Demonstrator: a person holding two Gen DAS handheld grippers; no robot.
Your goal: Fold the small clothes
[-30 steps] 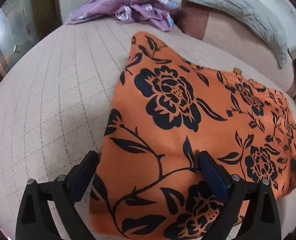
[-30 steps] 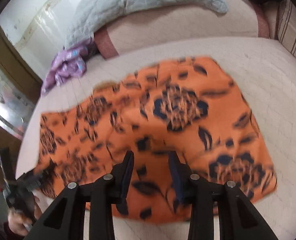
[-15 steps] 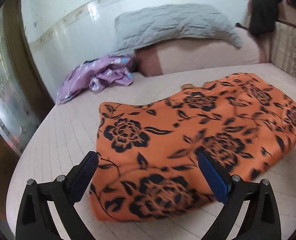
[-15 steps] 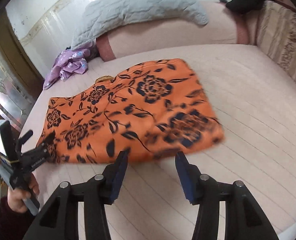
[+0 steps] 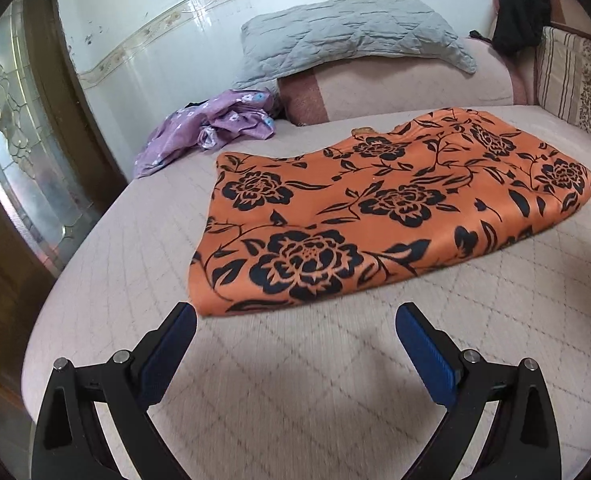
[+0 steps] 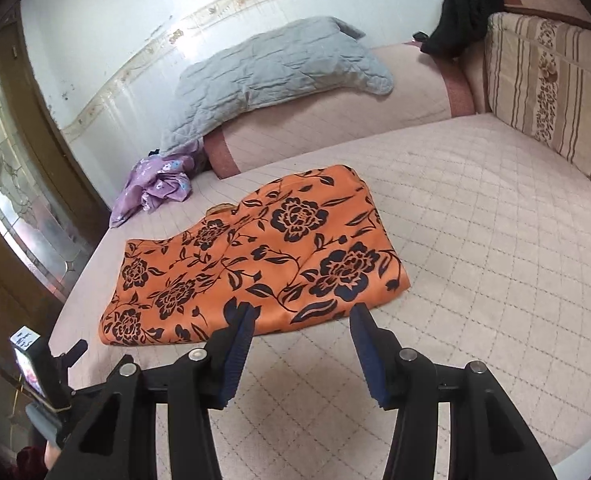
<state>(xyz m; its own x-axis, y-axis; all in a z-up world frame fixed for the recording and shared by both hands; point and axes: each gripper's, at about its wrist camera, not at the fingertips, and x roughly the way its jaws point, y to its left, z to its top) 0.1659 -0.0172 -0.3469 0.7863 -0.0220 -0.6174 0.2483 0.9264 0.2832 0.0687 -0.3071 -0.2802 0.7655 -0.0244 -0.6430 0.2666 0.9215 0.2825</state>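
An orange garment with black flowers [image 5: 383, 208] lies folded flat on the quilted bed; it also shows in the right wrist view [image 6: 255, 260]. My left gripper [image 5: 295, 320] is open and empty, held back from the garment's near edge. My right gripper [image 6: 301, 316] is open and empty, just short of the garment's near edge. The left gripper's body [image 6: 47, 384] shows at the lower left of the right wrist view.
A crumpled purple garment [image 5: 211, 128] lies at the bed's far left. A grey quilted pillow [image 5: 351, 32] rests on a pink bolster [image 6: 335, 120]. A striped cushion [image 6: 551, 96] and a black cloth [image 6: 467, 4] stand at the right. A glass door [image 5: 19, 152] is left.
Both grippers have pulled back from over the orange garment to in front of its near edge. The garment lies flat, free of both grippers.
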